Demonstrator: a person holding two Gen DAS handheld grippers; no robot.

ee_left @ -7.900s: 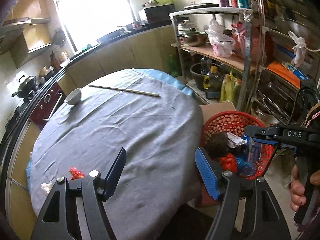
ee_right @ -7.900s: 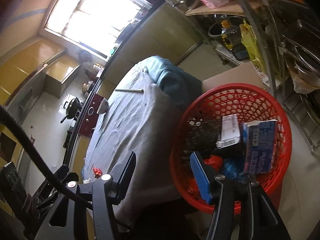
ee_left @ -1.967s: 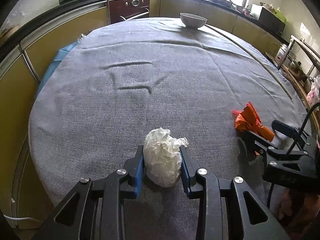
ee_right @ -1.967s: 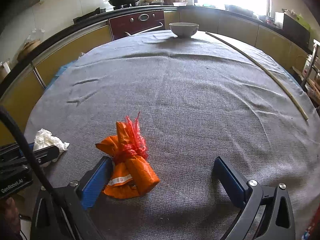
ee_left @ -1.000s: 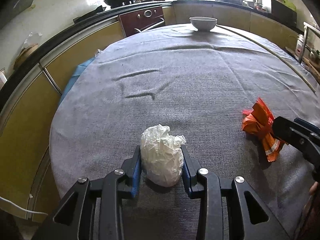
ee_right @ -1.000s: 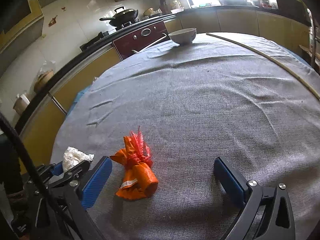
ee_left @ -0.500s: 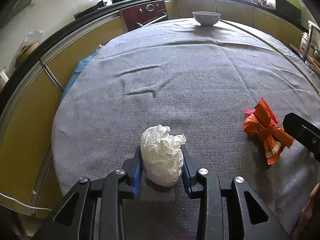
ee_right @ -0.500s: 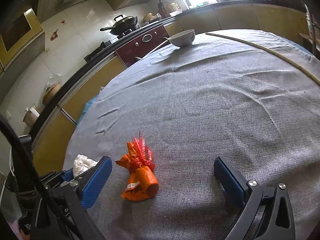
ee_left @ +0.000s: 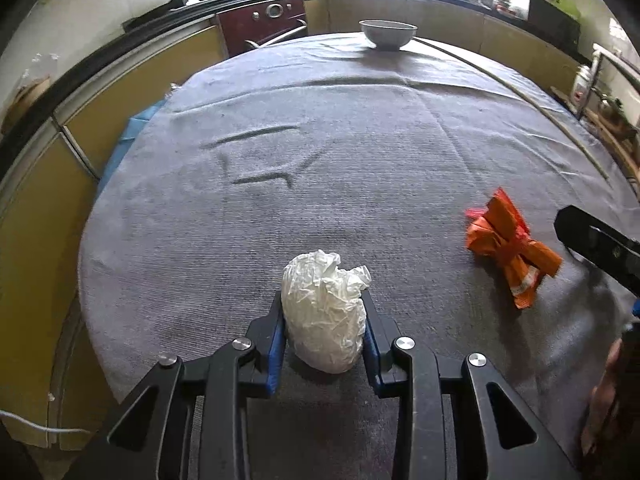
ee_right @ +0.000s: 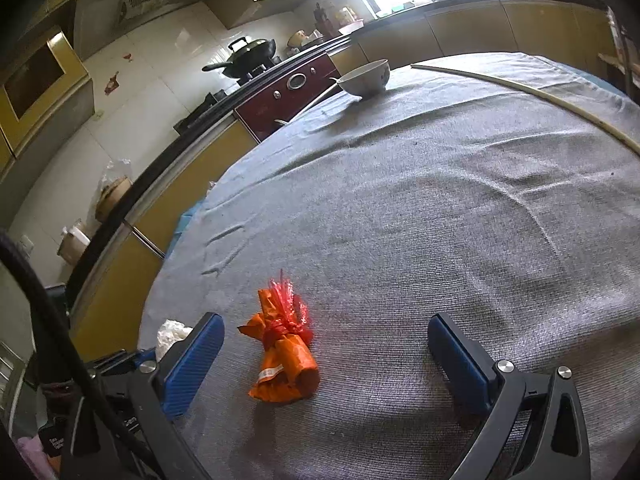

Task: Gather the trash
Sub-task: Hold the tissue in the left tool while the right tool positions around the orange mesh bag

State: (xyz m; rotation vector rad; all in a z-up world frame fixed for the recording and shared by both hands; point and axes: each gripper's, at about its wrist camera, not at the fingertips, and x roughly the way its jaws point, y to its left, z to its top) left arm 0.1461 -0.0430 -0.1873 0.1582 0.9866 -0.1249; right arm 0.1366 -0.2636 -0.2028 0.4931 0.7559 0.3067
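Note:
A crumpled white paper wad [ee_left: 324,316] stands on the grey tablecloth near the table's front edge. My left gripper [ee_left: 325,332] is shut on it, both blue pads pressed against its sides. An orange wrapper tied with red netting [ee_left: 510,246] lies to the right of the wad. In the right wrist view the same orange wrapper [ee_right: 282,350] lies between the wide-spread fingers of my right gripper [ee_right: 326,354], nearer the left pad and touching neither. The right gripper is open. The white wad [ee_right: 172,334] peeks out behind its left finger.
A white bowl [ee_left: 387,33] sits at the table's far edge, and a long thin stick [ee_right: 532,94] lies along the far right side. Yellow cabinets [ee_left: 132,84], a dark red oven [ee_left: 272,20] and a stove with a wok [ee_right: 246,56] curve round the left and back.
The left gripper keeps its hold on the white wad in the same spot. The right gripper has tilted a little, and the orange wrapper stays where it lay.

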